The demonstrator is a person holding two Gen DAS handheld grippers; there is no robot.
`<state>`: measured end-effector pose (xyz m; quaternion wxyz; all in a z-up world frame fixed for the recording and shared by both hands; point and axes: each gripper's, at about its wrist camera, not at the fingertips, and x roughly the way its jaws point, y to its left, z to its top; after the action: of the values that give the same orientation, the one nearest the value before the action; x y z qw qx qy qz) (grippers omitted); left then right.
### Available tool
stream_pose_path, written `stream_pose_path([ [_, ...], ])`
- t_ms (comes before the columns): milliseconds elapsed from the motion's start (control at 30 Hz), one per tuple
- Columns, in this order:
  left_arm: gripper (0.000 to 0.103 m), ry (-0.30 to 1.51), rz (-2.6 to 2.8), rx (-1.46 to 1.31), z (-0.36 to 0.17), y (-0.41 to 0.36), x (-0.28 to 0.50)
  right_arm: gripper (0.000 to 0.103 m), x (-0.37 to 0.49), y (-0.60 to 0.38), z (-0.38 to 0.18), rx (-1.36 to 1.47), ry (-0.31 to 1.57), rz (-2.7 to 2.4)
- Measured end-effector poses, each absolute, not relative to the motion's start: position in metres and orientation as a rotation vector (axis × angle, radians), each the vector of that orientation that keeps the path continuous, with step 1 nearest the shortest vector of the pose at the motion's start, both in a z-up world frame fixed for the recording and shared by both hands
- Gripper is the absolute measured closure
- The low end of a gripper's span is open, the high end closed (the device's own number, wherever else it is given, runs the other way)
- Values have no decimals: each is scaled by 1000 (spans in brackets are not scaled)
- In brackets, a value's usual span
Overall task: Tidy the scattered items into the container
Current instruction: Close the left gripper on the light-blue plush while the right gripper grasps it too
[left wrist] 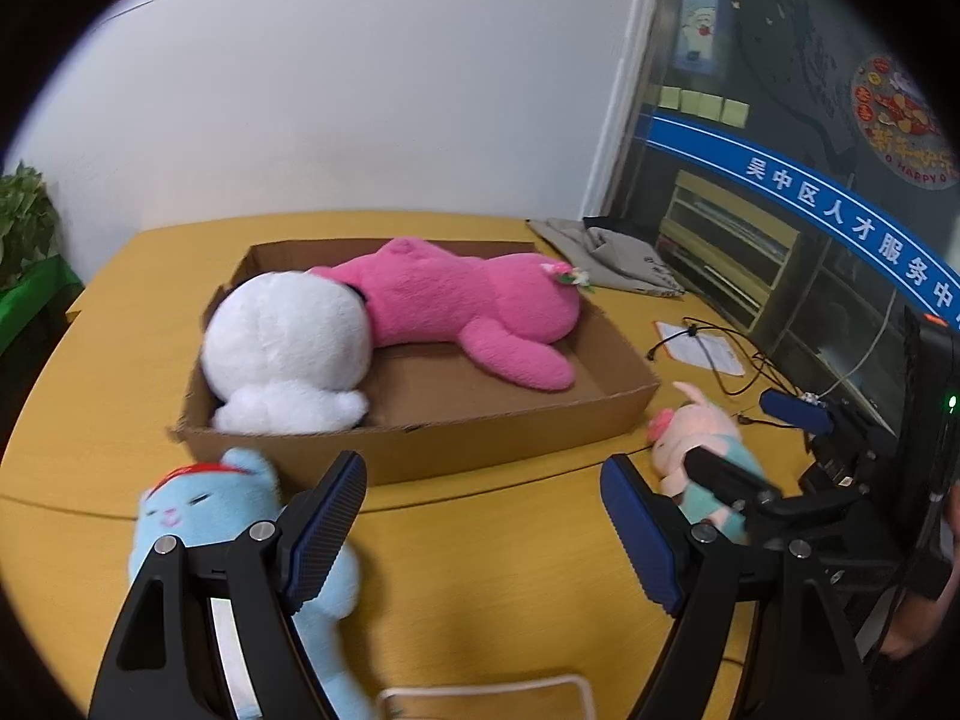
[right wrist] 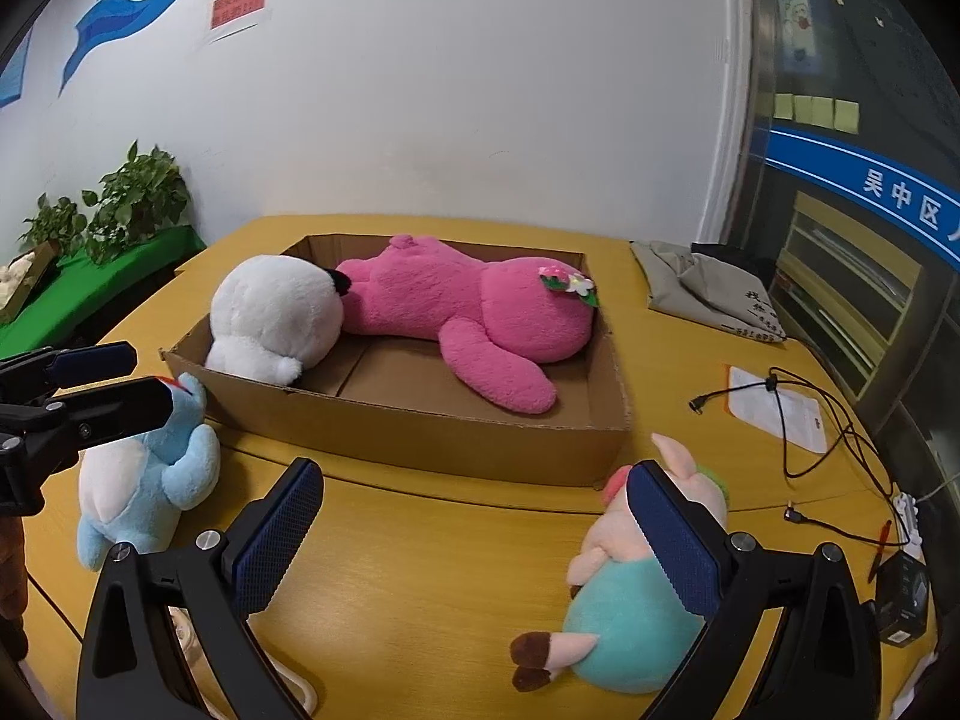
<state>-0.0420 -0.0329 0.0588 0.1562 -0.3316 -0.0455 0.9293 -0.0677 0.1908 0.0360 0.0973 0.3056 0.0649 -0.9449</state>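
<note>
Beside the cardboard box (right wrist: pixel 420 438), both open, empty claws flank 2 pastel plush toys.

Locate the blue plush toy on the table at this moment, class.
In the right wrist view the blue plush toy sits at the left on the yellow table, just outside the cardboard box's near-left corner, with the open left gripper beside its head.

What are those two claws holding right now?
Nothing. The left gripper and right gripper are both open, with only bare table between their jaws.
</note>
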Motion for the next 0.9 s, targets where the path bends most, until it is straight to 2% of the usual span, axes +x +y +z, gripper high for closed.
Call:
stream_pose_path([
  [333, 23, -365, 2737, -1066, 28, -151, -28, 0, -72, 115, 11, 907, 125, -2429],
  [600, 23, -521, 2682, -1193, -17, -218, -58, 0, -85, 31, -24, 942, 108, -2201],
  [800, 23, -609, 2494, -1208, -50, -226, -80, 0, -86, -22, -48, 893, 247, -2105],
  [900, 24, -565, 2414, -1209, -51, -213, -81, 2, -81, -41, -69, 891, 354, -2033],
])
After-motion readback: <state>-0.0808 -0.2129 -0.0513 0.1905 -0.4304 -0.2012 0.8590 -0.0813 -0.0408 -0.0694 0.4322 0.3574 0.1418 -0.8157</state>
